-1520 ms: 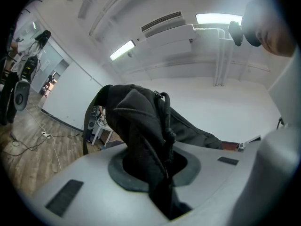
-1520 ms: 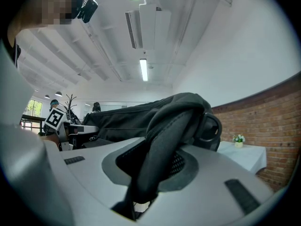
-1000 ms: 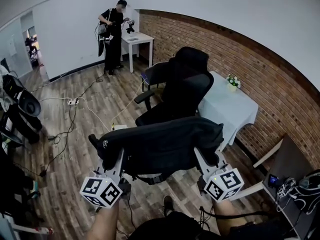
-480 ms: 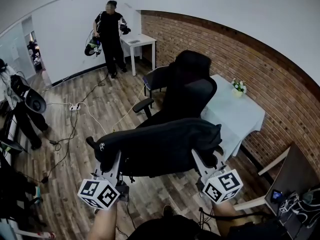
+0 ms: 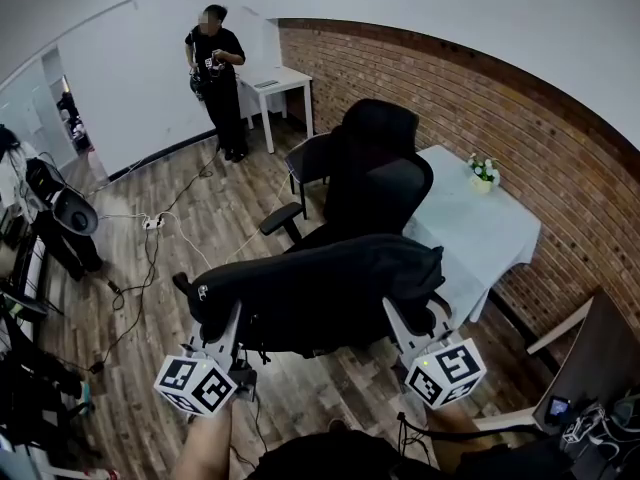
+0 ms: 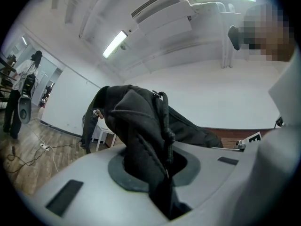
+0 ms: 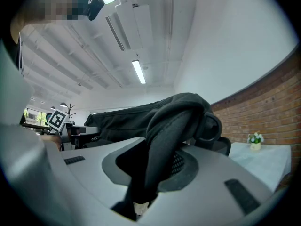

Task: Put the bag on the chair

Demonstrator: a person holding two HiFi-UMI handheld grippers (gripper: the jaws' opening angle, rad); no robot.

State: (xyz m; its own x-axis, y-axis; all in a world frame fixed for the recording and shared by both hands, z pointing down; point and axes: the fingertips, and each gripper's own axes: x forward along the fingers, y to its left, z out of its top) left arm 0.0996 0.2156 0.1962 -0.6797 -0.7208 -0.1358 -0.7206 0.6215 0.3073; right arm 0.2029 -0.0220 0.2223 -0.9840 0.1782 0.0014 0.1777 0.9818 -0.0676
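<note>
Bag [image 5: 320, 293] nearer chair [image 5: 375, 183]: long, black fabric

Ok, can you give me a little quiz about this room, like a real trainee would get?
1. True or false: only the left gripper holds the black bag.
2. What stands on the table with the white cloth? A: flowers. B: a lamp. C: a teapot.
3. Fill in the gap: the wall behind the black chair is made of ____.

Key: 1 false, because the right gripper is shut on the bag too, one gripper at each end. 2 A. 3 brick.
</note>
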